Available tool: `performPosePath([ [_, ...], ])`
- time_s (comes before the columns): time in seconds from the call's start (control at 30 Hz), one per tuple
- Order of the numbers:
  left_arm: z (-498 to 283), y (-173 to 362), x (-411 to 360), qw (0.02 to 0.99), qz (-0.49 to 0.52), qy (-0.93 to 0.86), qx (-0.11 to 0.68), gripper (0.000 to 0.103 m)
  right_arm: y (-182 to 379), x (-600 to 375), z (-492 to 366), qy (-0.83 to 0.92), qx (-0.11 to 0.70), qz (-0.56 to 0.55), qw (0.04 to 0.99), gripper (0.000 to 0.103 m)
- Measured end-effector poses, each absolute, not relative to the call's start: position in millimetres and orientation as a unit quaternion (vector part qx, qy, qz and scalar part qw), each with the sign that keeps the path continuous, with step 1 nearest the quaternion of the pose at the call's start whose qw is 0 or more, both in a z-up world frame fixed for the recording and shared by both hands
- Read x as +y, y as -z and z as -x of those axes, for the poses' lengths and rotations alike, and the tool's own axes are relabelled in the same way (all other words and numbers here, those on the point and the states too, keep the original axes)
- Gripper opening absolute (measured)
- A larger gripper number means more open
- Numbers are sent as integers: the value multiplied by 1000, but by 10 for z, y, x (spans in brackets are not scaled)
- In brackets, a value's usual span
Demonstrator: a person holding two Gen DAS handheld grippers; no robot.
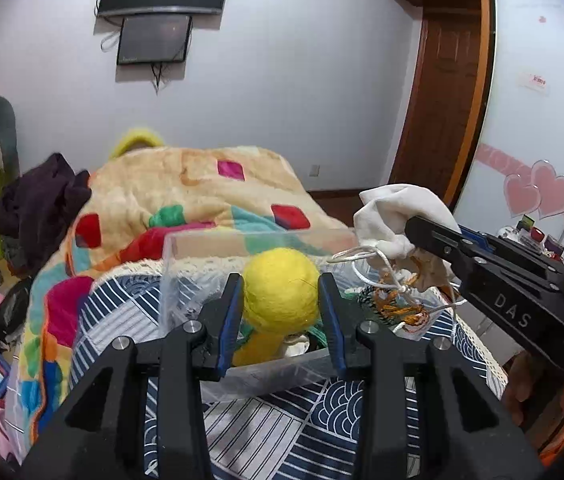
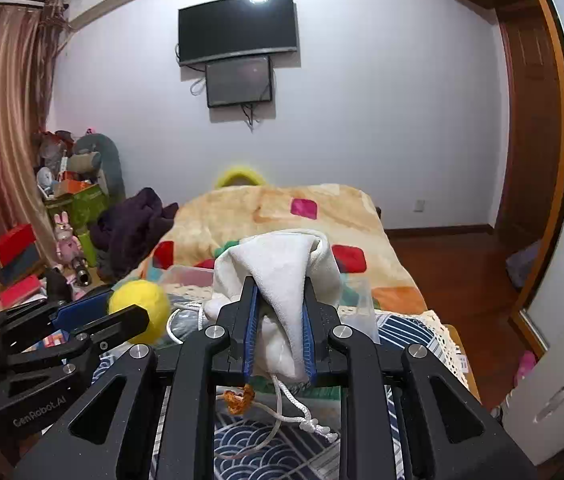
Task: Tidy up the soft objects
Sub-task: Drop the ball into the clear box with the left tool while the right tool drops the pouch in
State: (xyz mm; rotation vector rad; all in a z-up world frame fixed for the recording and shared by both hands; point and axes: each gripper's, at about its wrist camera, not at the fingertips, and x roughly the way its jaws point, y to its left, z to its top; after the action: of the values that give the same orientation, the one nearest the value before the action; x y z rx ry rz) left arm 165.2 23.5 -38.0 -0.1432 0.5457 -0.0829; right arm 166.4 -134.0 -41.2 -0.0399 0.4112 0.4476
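My left gripper [image 1: 280, 286] is shut on a yellow felt ball [image 1: 282, 290] and holds it over a clear plastic box [image 1: 242, 240] on the bed. The ball [image 2: 138, 310] and the left gripper [image 2: 126, 312] also show at the left of the right wrist view. My right gripper [image 2: 280, 292] is shut on a white drawstring pouch [image 2: 278, 268], held above the box [image 2: 355, 300]; its white cord [image 2: 297, 412] and an orange thread [image 2: 238, 398] hang below. In the left wrist view the pouch [image 1: 395, 216] and right gripper [image 1: 413, 228] are at the right.
The box sits on a blue-and-white patterned cloth [image 1: 266, 424] on the bed, in front of a colourful blanket [image 1: 186, 192]. A dark garment [image 1: 38, 204] lies at the bed's left. Toys and boxes [image 2: 22, 256] crowd the left floor. A wardrobe [image 1: 521, 120] stands at the right.
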Motion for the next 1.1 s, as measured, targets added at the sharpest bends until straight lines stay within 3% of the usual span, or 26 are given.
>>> performPosePath([
  [0.47, -1933, 812, 68, 945, 33, 32, 324, 38, 849, -1266, -2004, -216, 295, 32, 930, 18],
  [0.6, -1916, 816, 28, 944, 21, 32, 328, 44, 890, -1283, -2007, -214, 306, 36, 927, 21],
  [0.83, -1785, 754, 112, 944, 44, 44, 324, 46, 799, -1388, -1952, -223, 302, 25, 927, 39],
  [1.1, -1457, 410, 193, 960, 53, 44, 273, 46, 450, -1545, -1675, -232, 251, 18, 940, 41],
])
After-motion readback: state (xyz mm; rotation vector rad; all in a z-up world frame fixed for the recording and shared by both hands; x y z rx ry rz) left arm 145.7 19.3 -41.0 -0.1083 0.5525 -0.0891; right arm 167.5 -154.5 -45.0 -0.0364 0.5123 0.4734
